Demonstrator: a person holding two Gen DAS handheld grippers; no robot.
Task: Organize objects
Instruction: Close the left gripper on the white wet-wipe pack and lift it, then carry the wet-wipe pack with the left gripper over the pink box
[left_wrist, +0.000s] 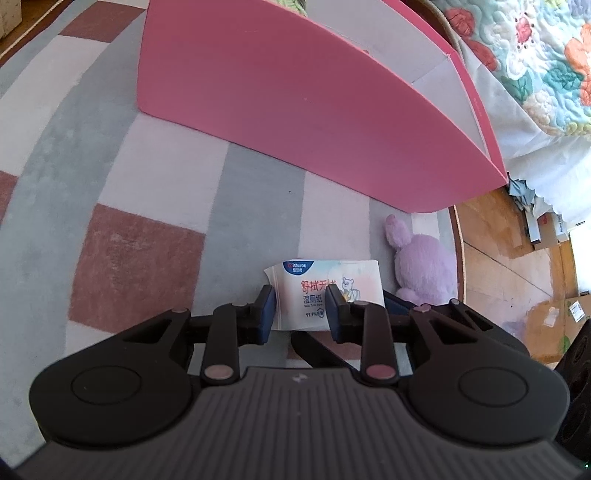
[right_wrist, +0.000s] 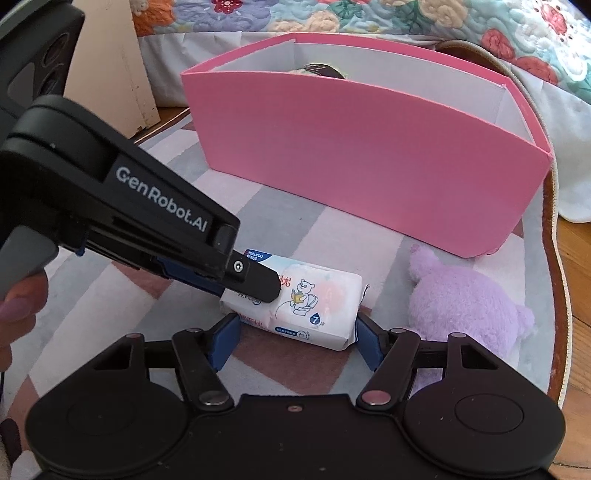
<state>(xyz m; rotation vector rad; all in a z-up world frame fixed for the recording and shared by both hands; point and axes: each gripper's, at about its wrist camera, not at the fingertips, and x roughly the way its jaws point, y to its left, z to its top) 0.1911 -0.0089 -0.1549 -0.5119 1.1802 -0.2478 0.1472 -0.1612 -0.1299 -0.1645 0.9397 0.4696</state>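
**Both grippers on the wipes pack**

Left gripper sits low in the centre of its own view, jaws drawn narrow on the wipes; both blue pads press the near end of the pack, so I read it as clamped there. From the right wrist view the same tool comes in from the left of the frame and its black finger lies across the top of the pack.

Right gripper is at the lower centre of its view, jaws about half open. The wipes lie lengthwise between its pads; the right pad touches the crimped end and the left pad sits at the other end, so I take it as holding the pack across its length.

The pack rests on the rug, below the middle of both frames. A purple plush lies just beside it to the right, apart from it. A pink box stands on the rug across the upper half of the frame, open at the top, with something dark showing inside. A thumb shows at the left edge.
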